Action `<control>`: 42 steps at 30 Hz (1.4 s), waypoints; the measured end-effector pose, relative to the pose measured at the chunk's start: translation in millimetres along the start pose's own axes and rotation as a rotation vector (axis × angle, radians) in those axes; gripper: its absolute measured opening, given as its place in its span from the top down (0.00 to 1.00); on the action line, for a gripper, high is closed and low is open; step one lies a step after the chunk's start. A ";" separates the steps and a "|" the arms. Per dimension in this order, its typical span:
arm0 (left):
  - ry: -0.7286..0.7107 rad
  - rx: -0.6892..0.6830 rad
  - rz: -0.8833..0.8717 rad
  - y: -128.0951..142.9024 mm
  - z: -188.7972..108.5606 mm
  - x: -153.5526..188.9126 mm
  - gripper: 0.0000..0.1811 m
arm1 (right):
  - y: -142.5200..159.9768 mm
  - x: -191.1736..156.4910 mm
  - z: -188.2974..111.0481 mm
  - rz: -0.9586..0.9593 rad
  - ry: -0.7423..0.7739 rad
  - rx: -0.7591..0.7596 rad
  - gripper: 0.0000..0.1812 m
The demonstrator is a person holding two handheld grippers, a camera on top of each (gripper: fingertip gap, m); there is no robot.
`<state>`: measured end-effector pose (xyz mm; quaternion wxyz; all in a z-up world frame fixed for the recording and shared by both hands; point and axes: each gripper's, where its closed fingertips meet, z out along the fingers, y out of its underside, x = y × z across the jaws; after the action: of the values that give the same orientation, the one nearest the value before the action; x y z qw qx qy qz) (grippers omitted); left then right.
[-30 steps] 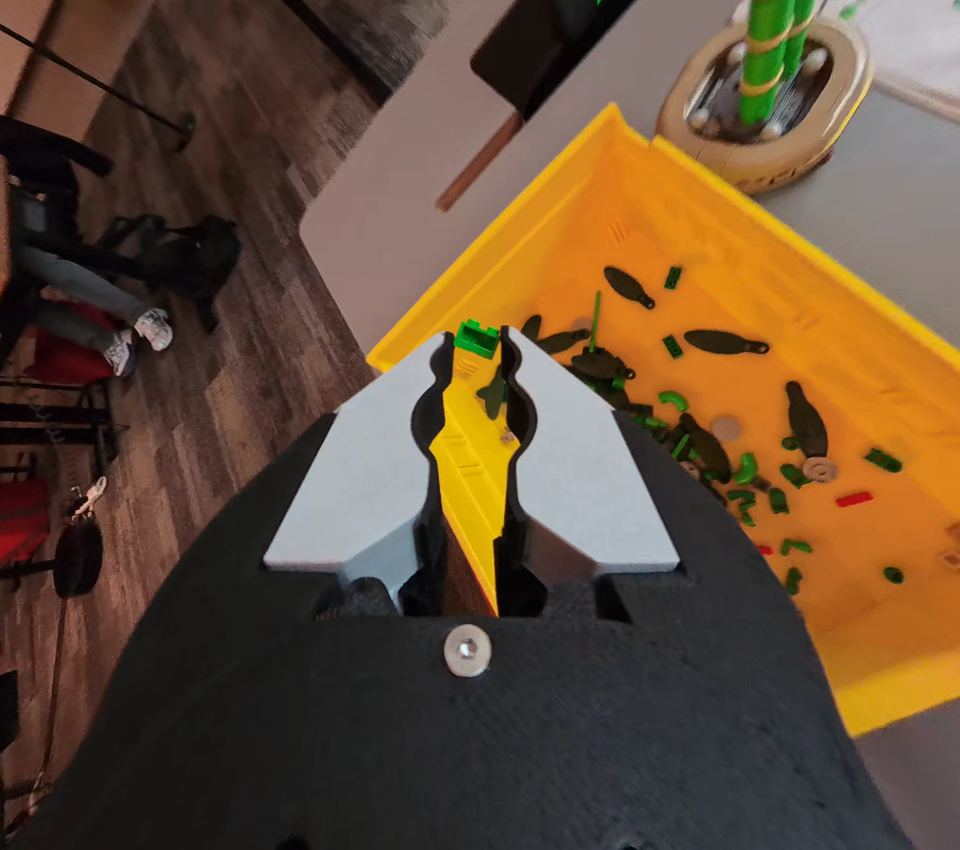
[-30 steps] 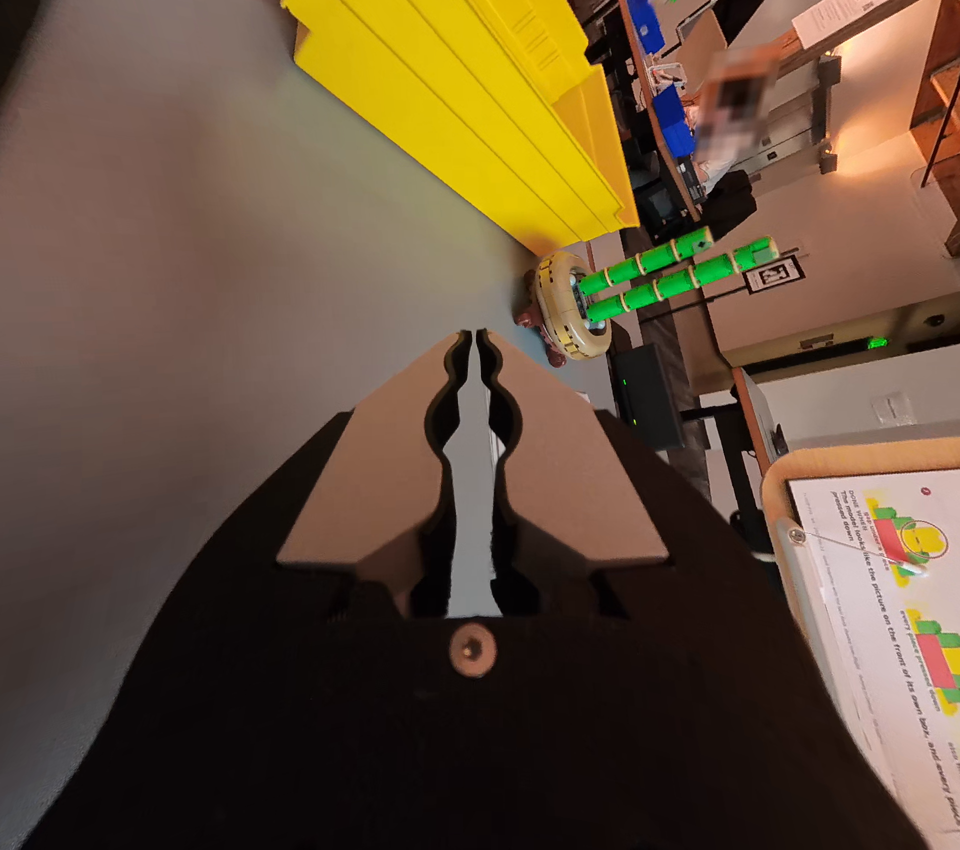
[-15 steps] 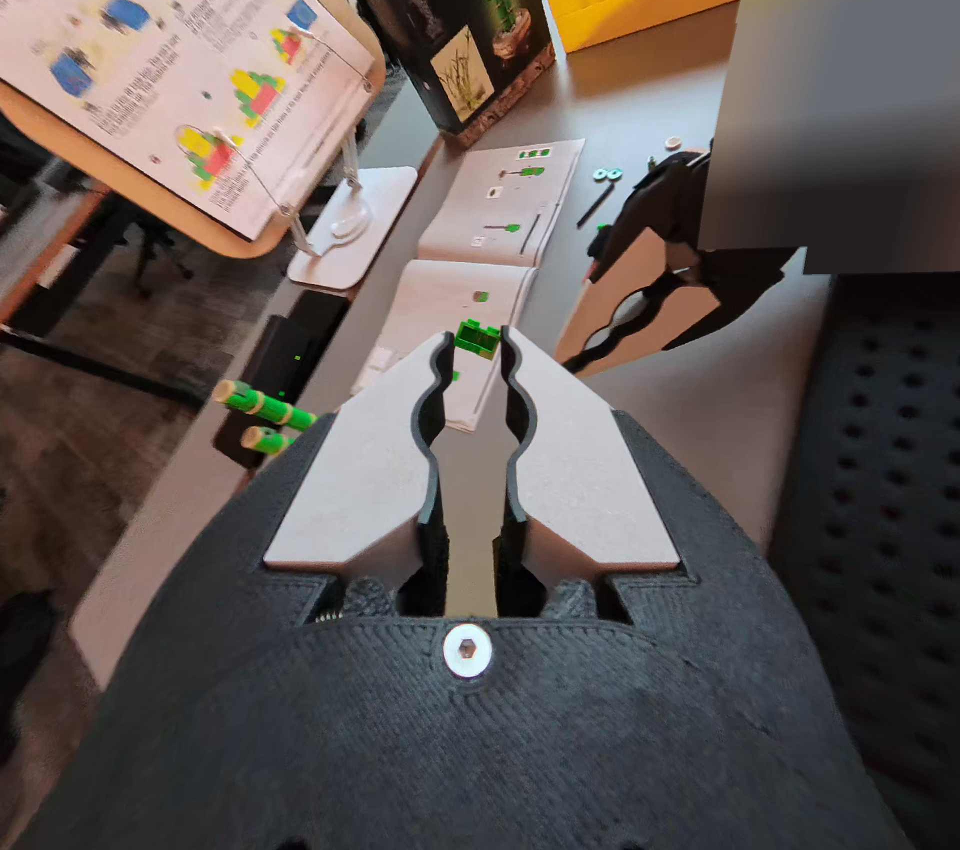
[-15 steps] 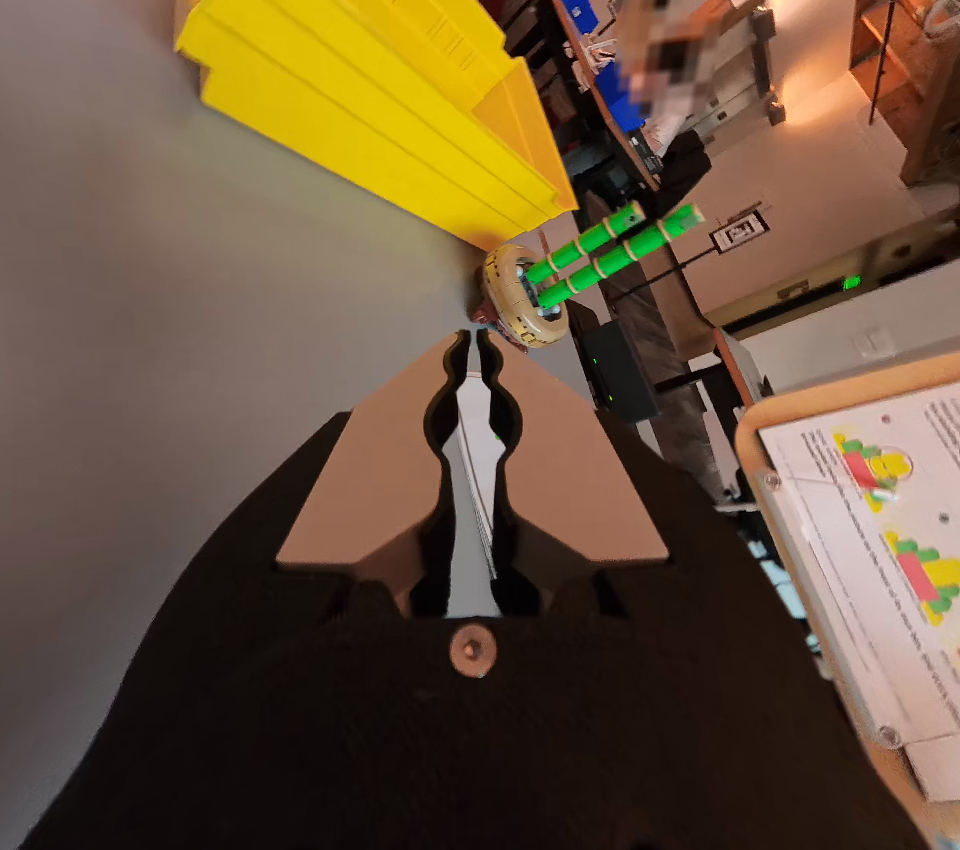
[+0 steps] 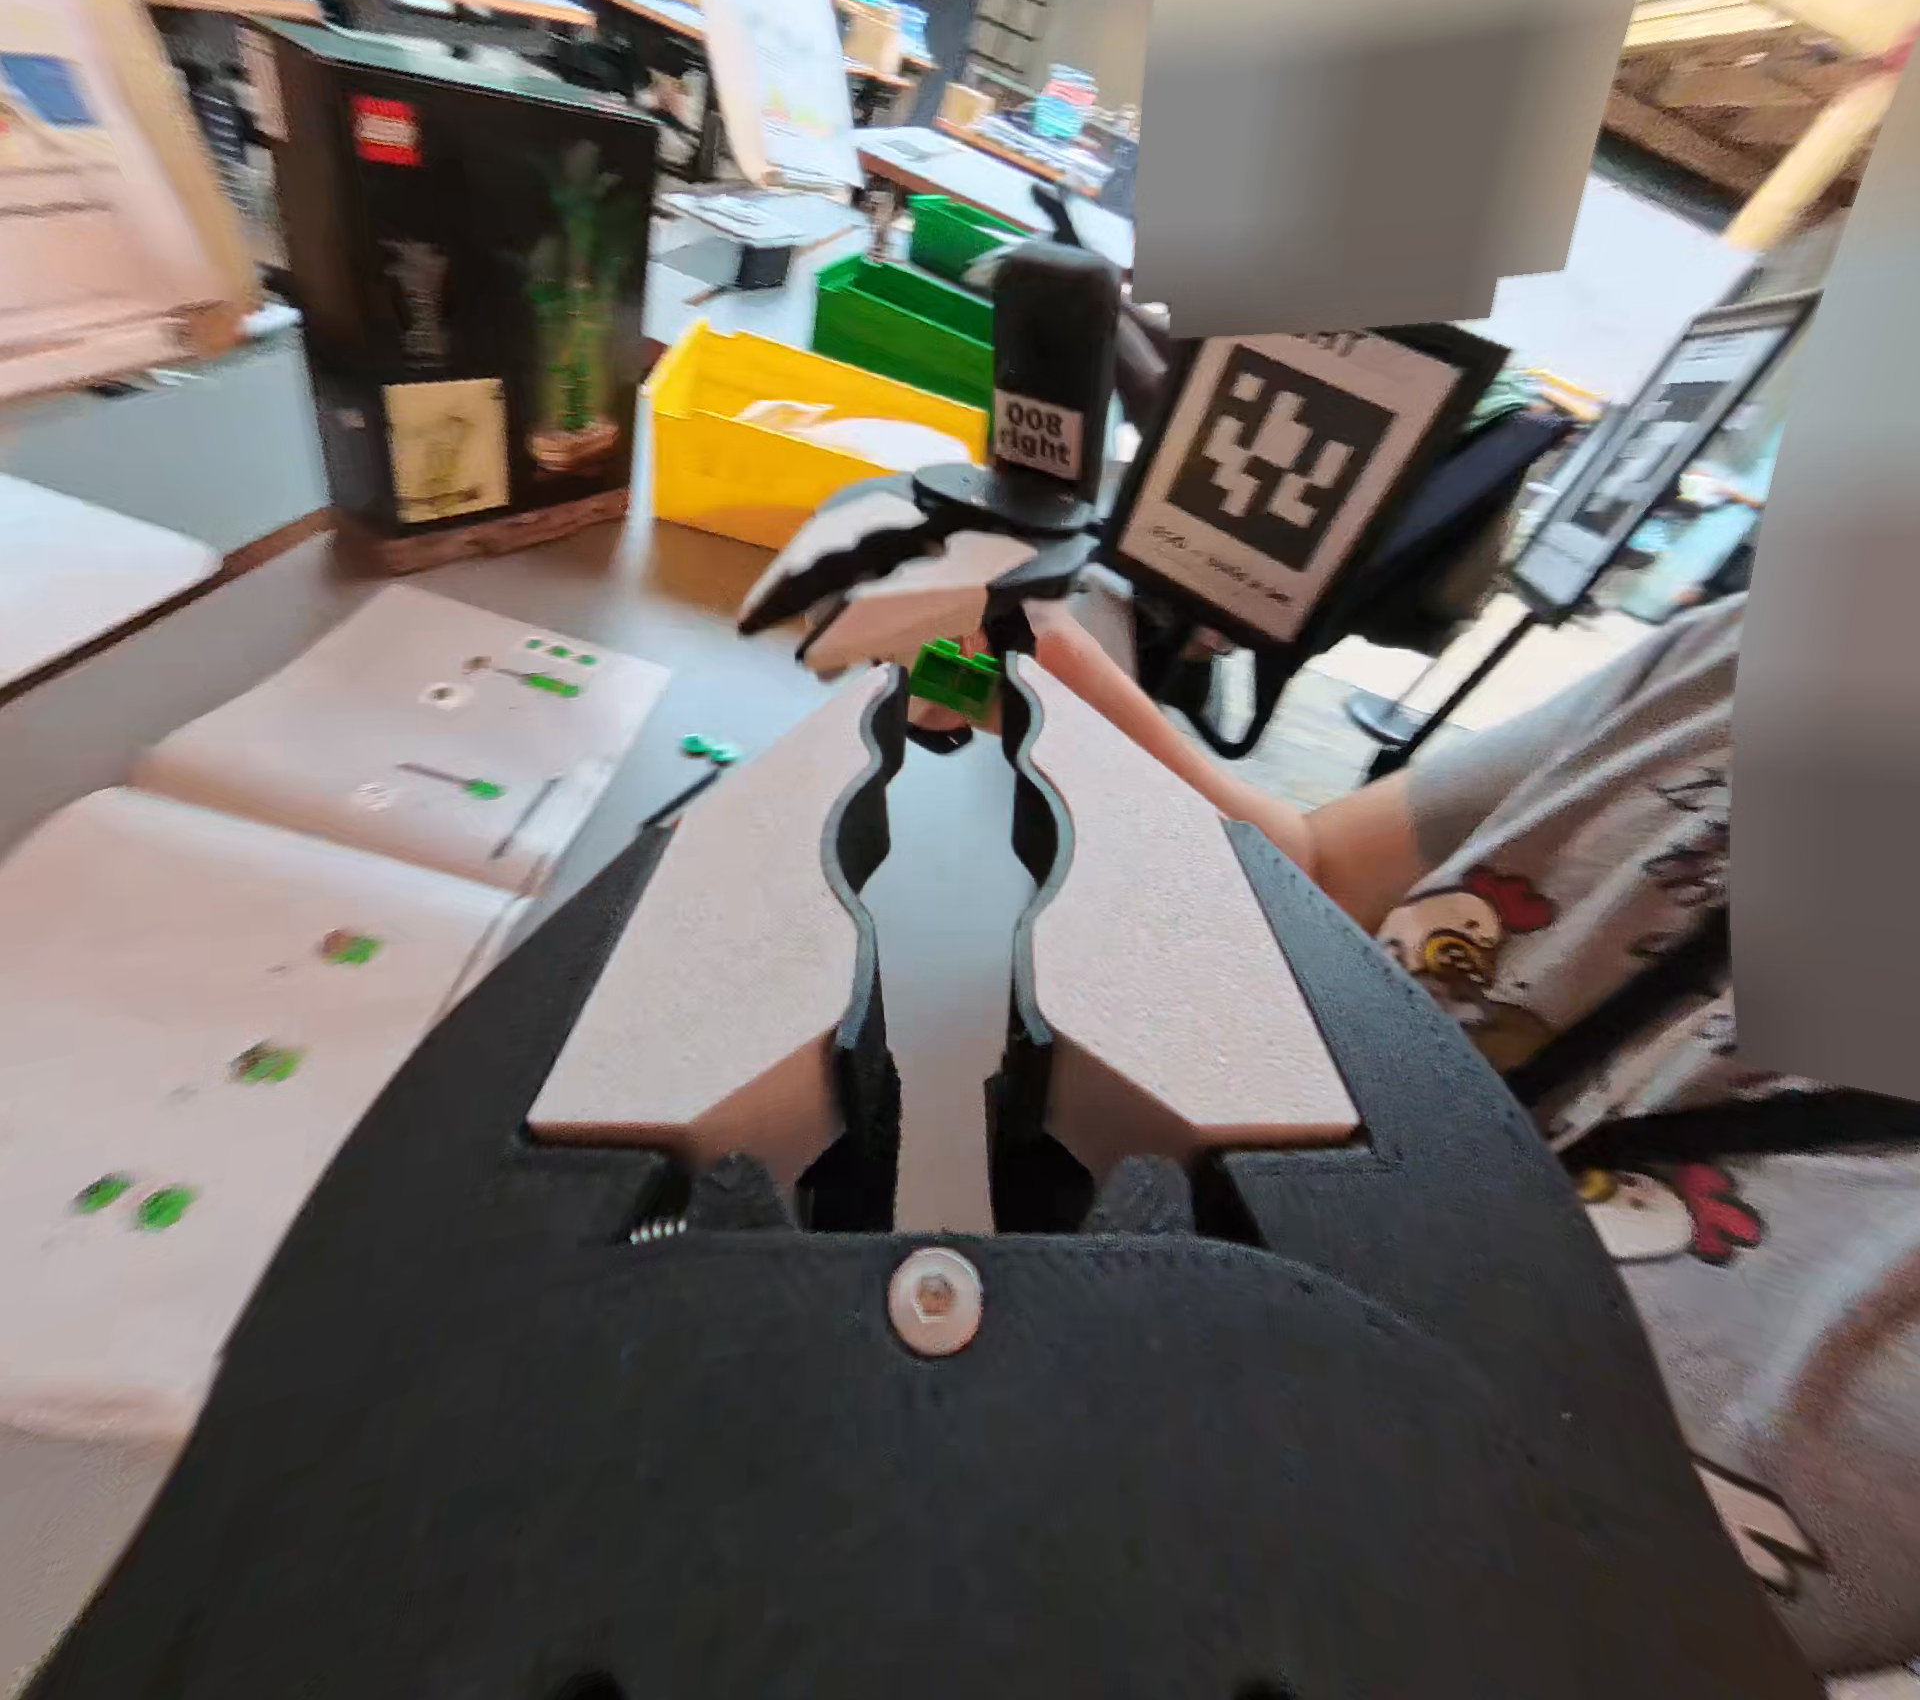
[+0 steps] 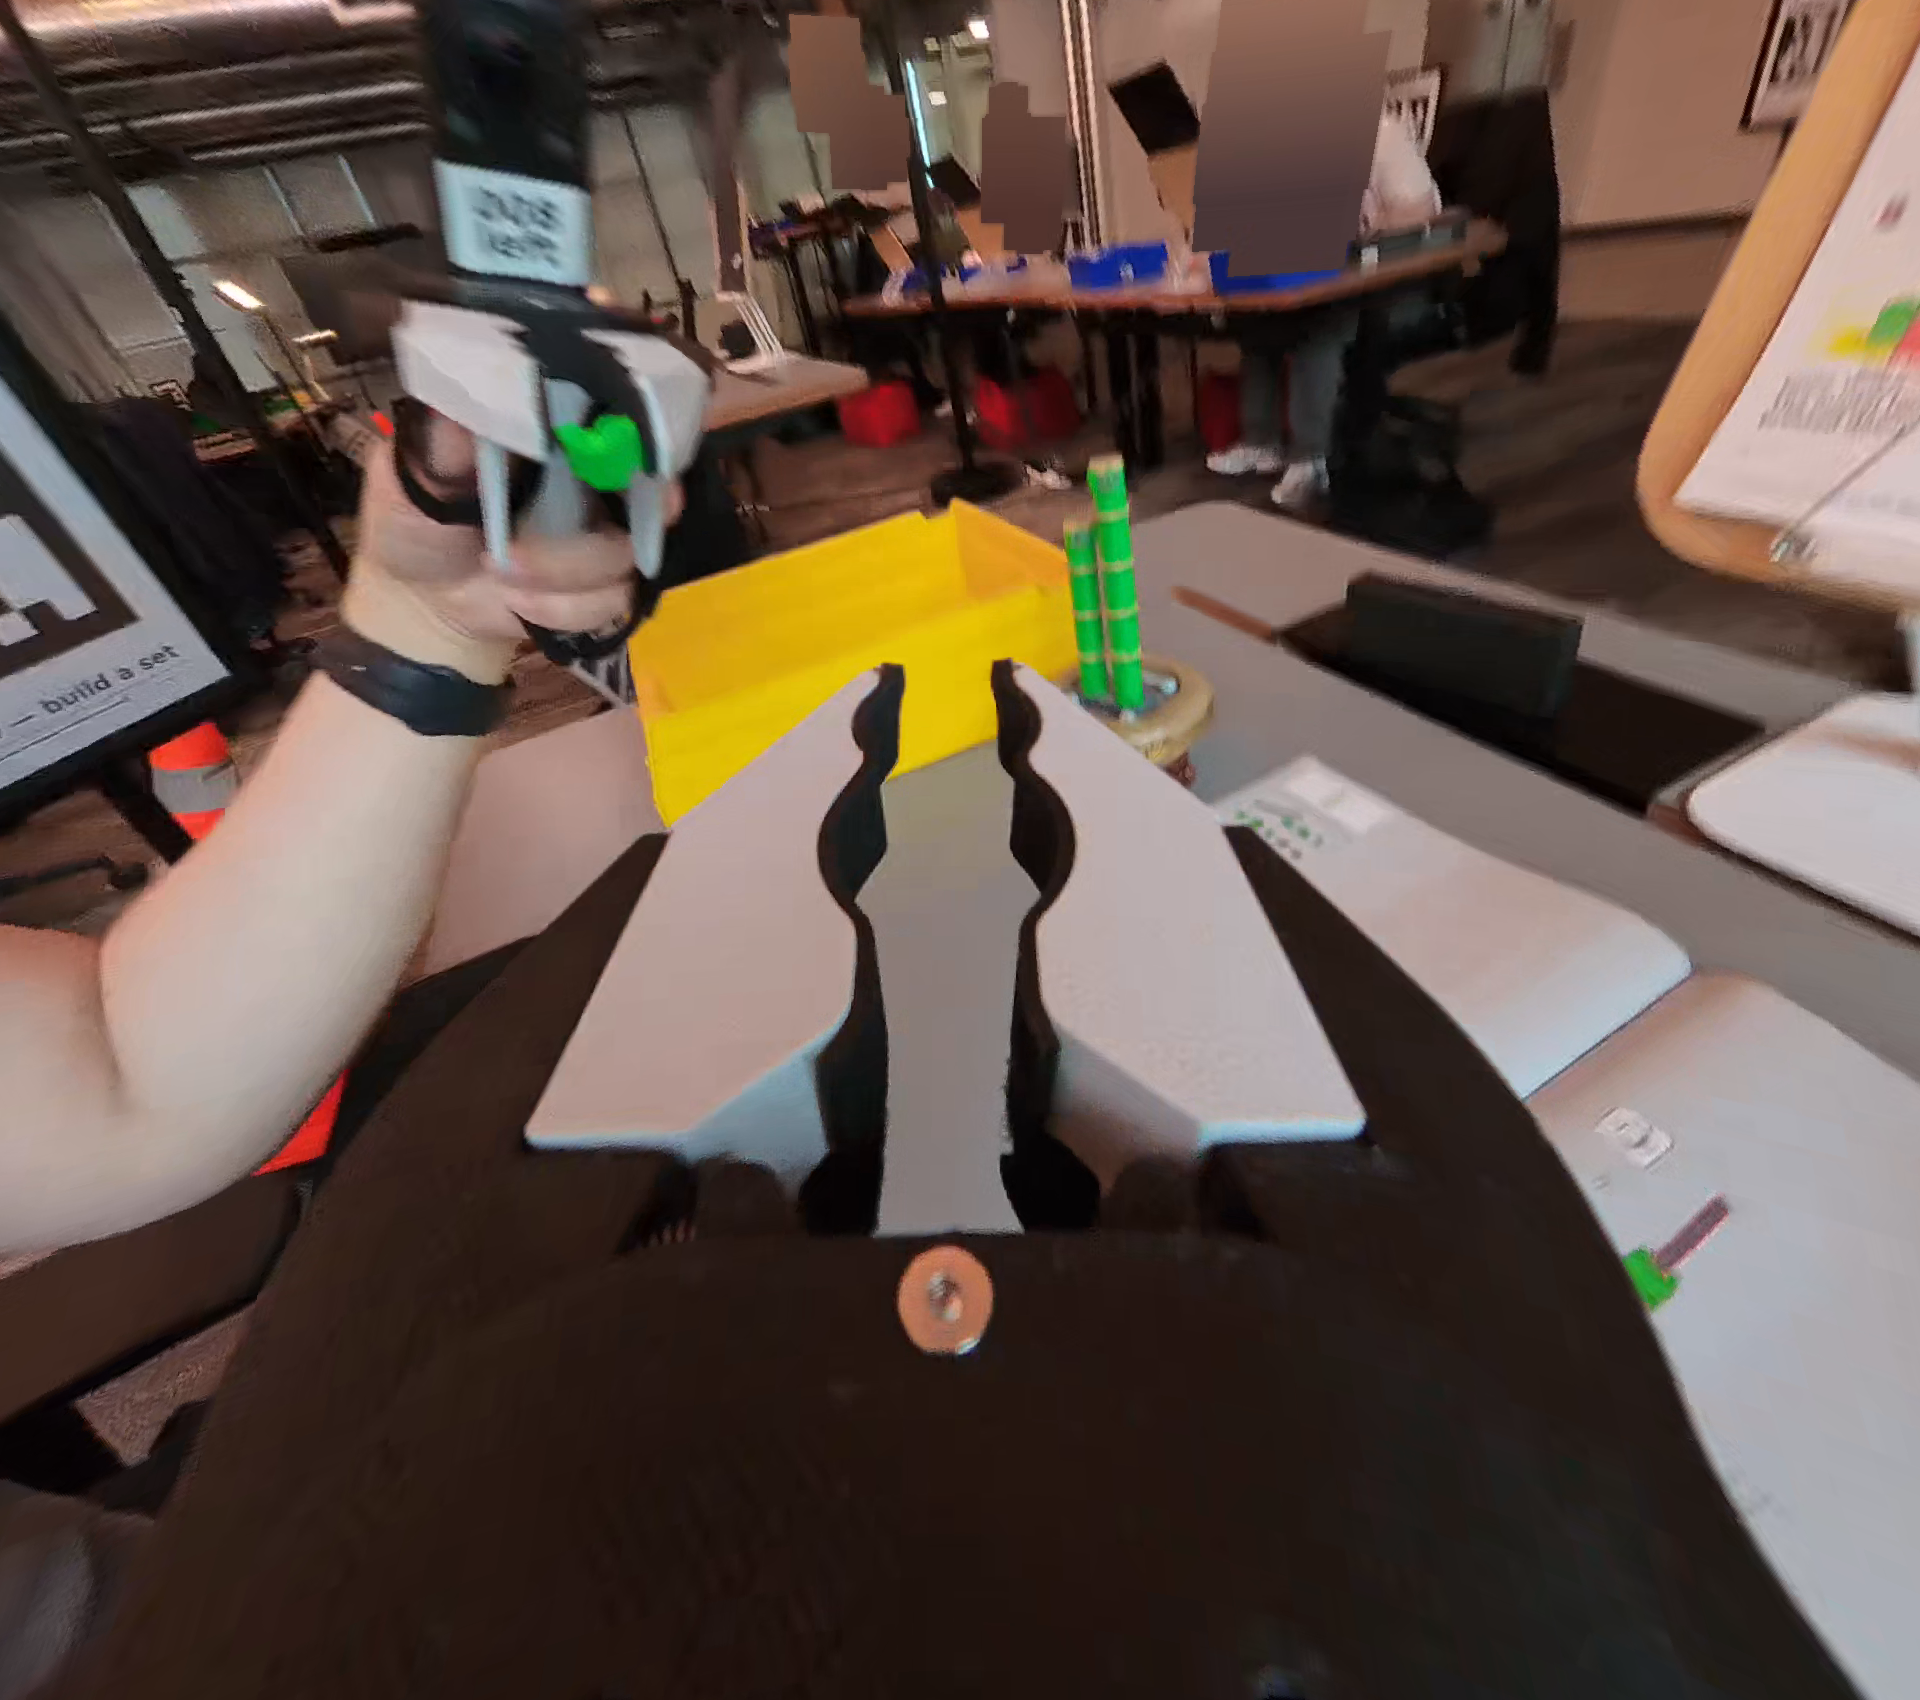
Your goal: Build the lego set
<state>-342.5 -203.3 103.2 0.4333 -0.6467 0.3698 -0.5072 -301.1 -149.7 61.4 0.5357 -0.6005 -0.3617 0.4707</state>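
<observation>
My left gripper [image 5: 951,676] is shut on a small green brick [image 5: 956,686] pinched at its fingertips and held up in the air. It also shows in the right wrist view [image 6: 582,455], held by a hand, with the green brick [image 6: 600,450] between its fingers. My right gripper [image 6: 943,686] is open a little and empty, held above the table. In the left wrist view the right gripper [image 5: 805,622] hangs just beyond the brick, pointing left. The green bamboo model [image 6: 1107,601] stands in its tan pot [image 6: 1179,715] past the right gripper.
An open instruction booklet [image 5: 364,777] lies on the grey table, also seen in the right wrist view [image 6: 1455,944]. A yellow bin [image 6: 810,642] stands left of the pot. A black set box [image 5: 457,341], another yellow bin [image 5: 748,455] and a green bin [image 5: 904,320] stand behind. My right fingertips sit around 8 cm from my left ones.
Both grippers have lifted and swung round to face each other. The left one still holds the green brick, carried away from the yellow bin. The right jaws have parted slightly.
</observation>
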 end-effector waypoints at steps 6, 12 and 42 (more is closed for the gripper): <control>0.127 -0.124 -0.005 -1.7 29.6 6.8 0.91 | -37.2 -20.4 -29.8 -0.517 -0.053 -0.150 0.90; 0.382 -0.213 -0.048 24.4 45.3 10.8 0.91 | -1.9 -42.0 -27.3 -0.844 -0.296 -0.384 0.89; 0.274 -0.157 -0.118 20.4 18.6 -22.8 0.85 | 47.4 40.6 -41.9 -0.712 -0.183 -0.668 0.96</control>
<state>-329.9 -186.1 74.4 0.2965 -0.6239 0.4253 -0.5847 -252.5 -132.1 6.9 0.4078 -0.5348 -0.7208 0.1678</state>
